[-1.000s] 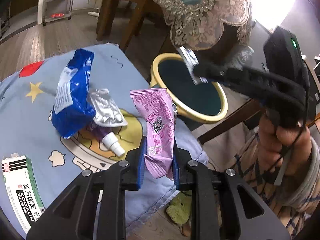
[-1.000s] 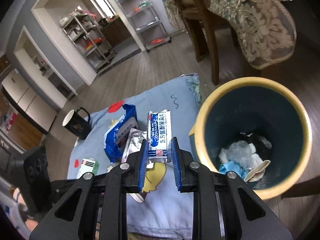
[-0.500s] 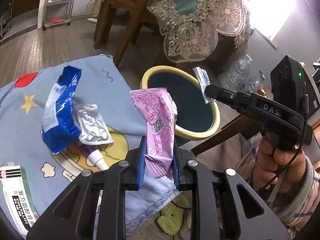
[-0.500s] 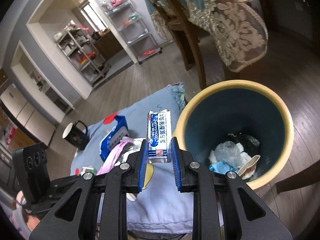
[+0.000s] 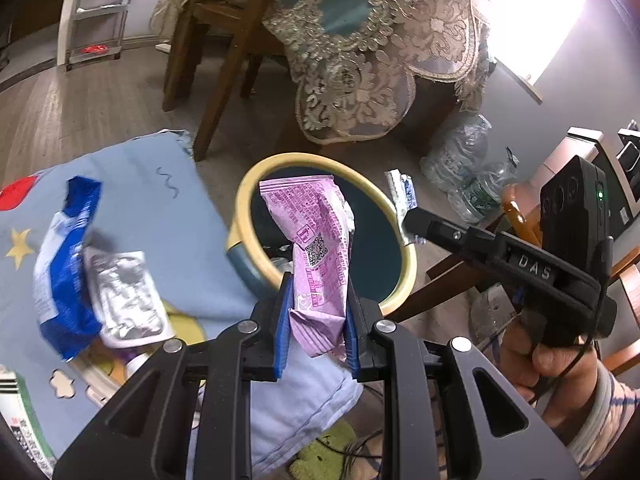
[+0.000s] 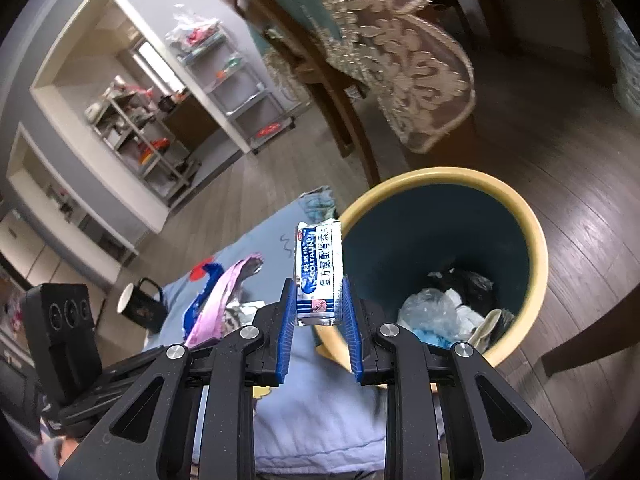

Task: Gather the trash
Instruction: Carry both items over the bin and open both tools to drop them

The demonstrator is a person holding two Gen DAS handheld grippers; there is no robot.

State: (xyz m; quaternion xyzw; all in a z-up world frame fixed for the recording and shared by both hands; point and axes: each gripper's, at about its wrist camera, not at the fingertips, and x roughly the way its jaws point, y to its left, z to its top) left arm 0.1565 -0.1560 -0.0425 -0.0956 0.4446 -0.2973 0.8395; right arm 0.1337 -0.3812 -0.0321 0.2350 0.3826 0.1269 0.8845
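Your left gripper (image 5: 316, 312) is clamped on the pink wrapper (image 5: 316, 248); your right gripper (image 6: 318, 320) pinches the blue-white sachet (image 6: 318, 272). Both hang at the yellow-rimmed bin (image 6: 536, 240), undropped. Beside the bin, the blue bag (image 5: 64, 264), foil pouch (image 5: 128, 292) and carton (image 5: 24, 432) are left.

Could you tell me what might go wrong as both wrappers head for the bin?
The white-and-blue sachet sits beside the bin's yellow rim, so it may drop outside. Both tongs crowd one opening; the right tongs and left tongs could collide. The light pink wrapper might drift off target.
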